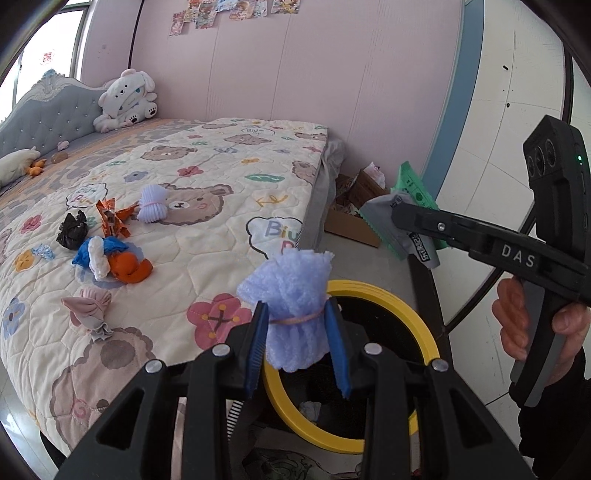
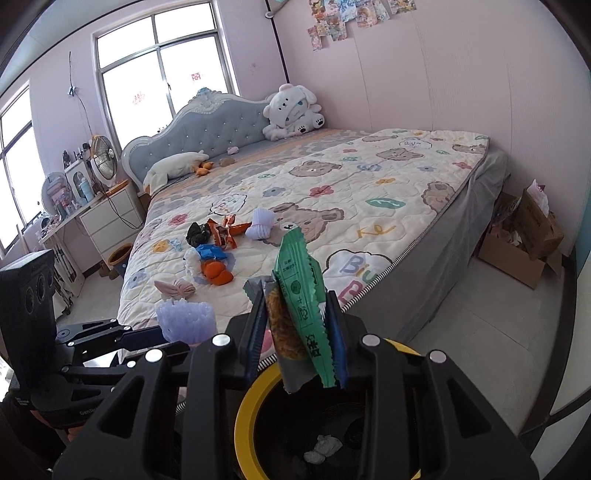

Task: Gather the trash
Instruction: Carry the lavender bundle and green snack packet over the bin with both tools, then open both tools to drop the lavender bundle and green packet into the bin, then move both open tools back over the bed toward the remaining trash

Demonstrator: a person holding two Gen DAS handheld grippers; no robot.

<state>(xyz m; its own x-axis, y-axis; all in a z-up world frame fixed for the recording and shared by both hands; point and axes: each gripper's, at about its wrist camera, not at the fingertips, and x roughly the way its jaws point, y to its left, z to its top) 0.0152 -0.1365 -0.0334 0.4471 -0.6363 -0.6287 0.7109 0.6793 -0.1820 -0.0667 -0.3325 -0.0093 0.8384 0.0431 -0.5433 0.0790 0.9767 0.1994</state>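
A home bedroom: a wide bed (image 2: 369, 192) with a bear-print quilt, tufted grey headboard (image 2: 207, 129), plush toy (image 2: 291, 110), pink walls with posters (image 2: 347, 18), and a bedside cabinet (image 2: 110, 218).

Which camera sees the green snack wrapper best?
The right wrist view: the green wrapper stands big and close between that tool's fingers. The left wrist view shows the wrapper only small and sideways, partly hidden.

**Around your bedroom**

You see a white plush dog (image 2: 293, 112) against the tufted headboard (image 2: 210, 134), a cardboard box (image 2: 517, 254) past the bed's foot, a fan (image 2: 103, 158) by the window (image 2: 162, 70), and posters (image 2: 351, 16) above.
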